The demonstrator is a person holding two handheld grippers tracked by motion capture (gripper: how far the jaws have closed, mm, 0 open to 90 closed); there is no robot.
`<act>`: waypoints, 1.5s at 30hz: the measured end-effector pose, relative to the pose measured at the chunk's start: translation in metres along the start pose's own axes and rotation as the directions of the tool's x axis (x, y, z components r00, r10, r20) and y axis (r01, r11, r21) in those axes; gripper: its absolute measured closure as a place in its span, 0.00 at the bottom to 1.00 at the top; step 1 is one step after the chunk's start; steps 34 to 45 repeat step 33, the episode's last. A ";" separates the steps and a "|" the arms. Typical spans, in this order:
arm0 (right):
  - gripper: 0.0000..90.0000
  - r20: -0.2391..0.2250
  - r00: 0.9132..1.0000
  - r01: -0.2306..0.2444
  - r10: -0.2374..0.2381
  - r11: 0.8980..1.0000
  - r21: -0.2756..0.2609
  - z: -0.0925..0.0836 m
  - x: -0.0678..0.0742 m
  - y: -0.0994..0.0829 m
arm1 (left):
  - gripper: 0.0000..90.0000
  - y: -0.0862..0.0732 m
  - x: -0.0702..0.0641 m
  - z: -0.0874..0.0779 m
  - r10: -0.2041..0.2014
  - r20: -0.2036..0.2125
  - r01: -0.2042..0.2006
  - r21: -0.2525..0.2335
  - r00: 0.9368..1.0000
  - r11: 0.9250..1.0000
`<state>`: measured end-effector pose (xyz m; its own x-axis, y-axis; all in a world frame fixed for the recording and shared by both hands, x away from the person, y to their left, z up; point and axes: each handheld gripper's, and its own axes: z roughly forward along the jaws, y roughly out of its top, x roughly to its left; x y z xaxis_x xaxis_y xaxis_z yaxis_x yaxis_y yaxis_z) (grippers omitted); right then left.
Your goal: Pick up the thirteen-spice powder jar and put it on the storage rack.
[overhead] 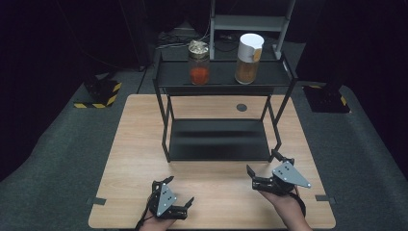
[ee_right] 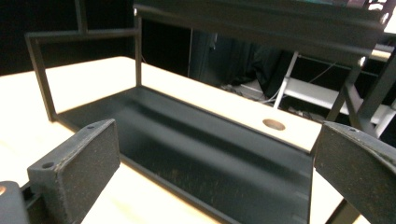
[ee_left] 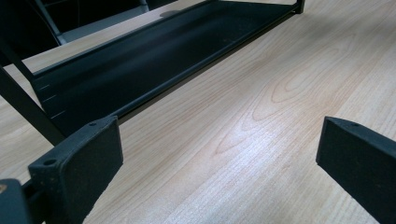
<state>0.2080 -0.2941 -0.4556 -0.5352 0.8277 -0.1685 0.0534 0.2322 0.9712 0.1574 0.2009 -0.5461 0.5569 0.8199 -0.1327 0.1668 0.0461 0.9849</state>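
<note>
A black two-tier metal rack (overhead: 219,144) stands on the wooden table (overhead: 139,144). On its top shelf (overhead: 221,72) sit a glass jar (overhead: 198,62) with red contents and a crinkled lid, and a taller jar (overhead: 249,58) with brown contents and a white cap. My left gripper (overhead: 179,191) is near the table's front edge, open, nothing between its jaws. My right gripper (overhead: 263,162) hovers open just in front of the rack's bottom shelf (ee_right: 196,154), at its right end. In the left gripper view, the open left gripper (ee_left: 219,149) faces bare wood and the bottom shelf's front edge (ee_left: 154,60).
A round cable hole (overhead: 241,107) lies in the tabletop behind the rack. Grey carpet surrounds the table. Black stands with yellow-striped bases (overhead: 98,94) sit on the floor at both sides. A grey metal frame (overhead: 250,21) stands behind the table.
</note>
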 end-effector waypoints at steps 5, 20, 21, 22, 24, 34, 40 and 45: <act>0.00 -0.005 1.000 0.009 -0.009 0.999 0.033 -0.003 0.002 -0.010 | 0.01 0.000 0.000 0.000 -0.004 0.001 0.004 -0.003 1.000 1.000; 0.00 -0.002 0.999 0.041 -0.042 0.985 0.168 -0.010 0.008 -0.040 | 0.01 0.000 0.000 0.000 -0.001 0.003 0.001 0.003 1.000 1.000; 0.00 0.002 0.999 0.047 -0.048 0.981 0.190 -0.010 0.008 -0.040 | 0.01 0.000 0.000 0.000 -0.001 0.004 0.001 0.003 1.000 1.000; 0.00 0.001 0.999 0.051 -0.053 0.977 0.207 -0.010 0.008 -0.040 | 0.01 0.000 0.000 0.000 -0.001 0.005 0.001 0.003 1.000 1.000; 0.00 0.010 0.997 0.069 -0.074 0.969 0.237 -0.012 0.008 -0.039 | 0.01 0.000 0.000 0.000 -0.001 0.008 0.001 0.004 1.000 1.000; 0.00 0.008 0.993 0.111 -0.119 0.947 0.300 -0.015 0.008 -0.033 | 0.01 0.001 -0.001 0.000 -0.004 0.005 0.004 0.008 1.000 1.000; 0.00 0.008 0.993 0.111 -0.119 0.947 0.300 -0.015 0.008 -0.033 | 0.01 0.001 -0.001 0.000 -0.004 0.005 0.004 0.008 1.000 1.000; 0.00 0.008 0.993 0.111 -0.119 0.947 0.300 -0.015 0.008 -0.033 | 0.01 0.001 -0.001 0.000 -0.004 0.005 0.004 0.008 1.000 1.000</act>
